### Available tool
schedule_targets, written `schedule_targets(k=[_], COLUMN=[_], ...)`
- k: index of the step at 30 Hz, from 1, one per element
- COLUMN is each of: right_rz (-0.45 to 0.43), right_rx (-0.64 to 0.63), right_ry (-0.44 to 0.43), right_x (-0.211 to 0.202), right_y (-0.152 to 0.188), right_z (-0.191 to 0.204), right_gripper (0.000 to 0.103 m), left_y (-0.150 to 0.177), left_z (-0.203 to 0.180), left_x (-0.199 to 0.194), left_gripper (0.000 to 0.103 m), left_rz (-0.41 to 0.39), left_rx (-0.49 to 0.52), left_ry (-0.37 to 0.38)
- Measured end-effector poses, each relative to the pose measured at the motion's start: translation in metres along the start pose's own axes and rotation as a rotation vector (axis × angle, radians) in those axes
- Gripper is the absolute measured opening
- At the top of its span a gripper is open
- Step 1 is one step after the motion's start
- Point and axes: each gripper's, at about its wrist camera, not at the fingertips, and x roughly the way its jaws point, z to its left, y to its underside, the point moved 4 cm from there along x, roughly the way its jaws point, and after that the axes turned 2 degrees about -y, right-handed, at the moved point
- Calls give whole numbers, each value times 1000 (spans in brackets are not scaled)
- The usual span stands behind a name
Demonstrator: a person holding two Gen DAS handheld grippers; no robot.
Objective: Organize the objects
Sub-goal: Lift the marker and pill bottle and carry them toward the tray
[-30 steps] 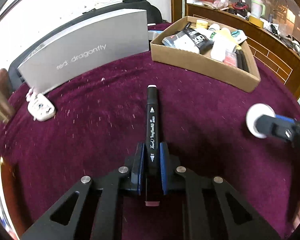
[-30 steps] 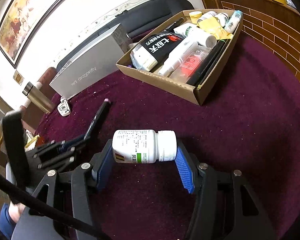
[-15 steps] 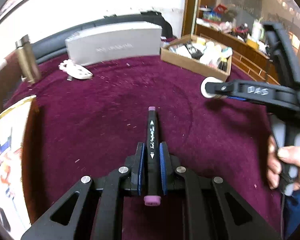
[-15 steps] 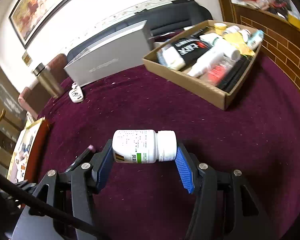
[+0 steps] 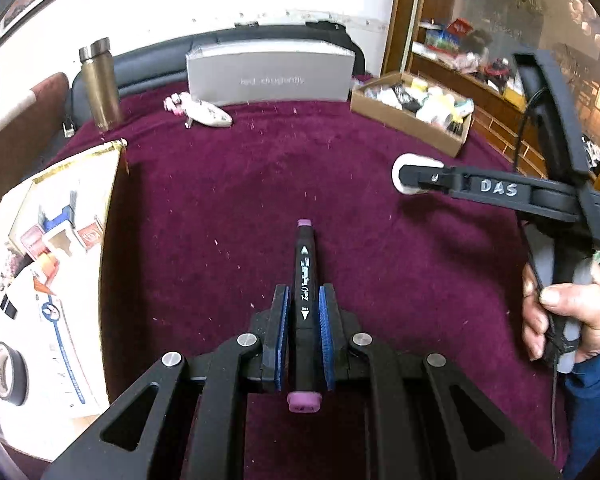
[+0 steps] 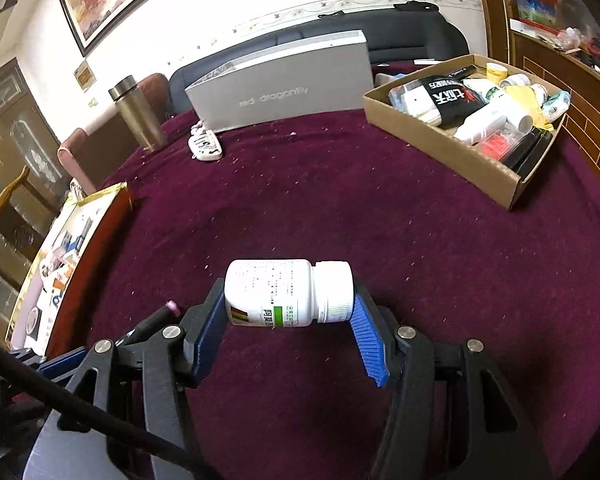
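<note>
bare maroon cloth (image 6: 340, 208) midway, cardboard box (image 6: 452, 148) far right, flask (image 6: 136, 114) far left

Black marker (image 5: 304, 304), white bottle (image 6: 288, 294), seemingly airborne.

Right tool (image 6: 290, 320) clamps white pill bottle (image 6: 288, 294) sideways, cap toward right pad. Maroon surface (image 6: 340, 208) below. Cardboard box (image 6: 452, 148) full of items far right. Grey box (image 6: 280, 92), thermos (image 6: 138, 114) at back. Marker tip (image 6: 173, 307) lower left.

left tongs (image 5: 303, 316) | pulled back | cardboard box (image 5: 410, 126) now farther
</note>
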Motion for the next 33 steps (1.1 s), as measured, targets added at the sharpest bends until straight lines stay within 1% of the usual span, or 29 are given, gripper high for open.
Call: schedule_targets(k=[1,5,8,9,10,13,17,20,25,28,33], right_rz=[-1,14,29,31,31,29,17,21,36,43,54], right_rx=[0,11,1,-10,-21,-55,-58,-65,-58,-44,-44], right_ry=[0,-8,-9,-11,-11,-12,-21,-12,-4,-21,-57], right_x=[0,5,9,9,9,9,6,8,13,12,6], right_y=[0,2,4,4,5,6,6,7,11,15,23], right_z=[0,-4,-2,0,3,9,10,11,14,21,45], right_gripper=[57,57,57,57,57,57,57,57,57,57,57], left_y=[1,4,5,3,3,5,11,11,12,11,10], left_z=[-1,-4,-5,-6,-7,-10,-11,-8,0,9,35], left_x=[5,18,31,31,33,33,24,9,-9,-23,-48], left_gripper=[11,12,12,12,12,11,11,11,12,12,12], left_rz=[18,46,94,72,72,36,16,-26,-57,-81,-125], left_rx=[4,20,18,26,37,36,35,40,28,9,-39], left_ry=[-5,-37,-51,-66,-82,-101,-100,-112,-95,-80,-70])
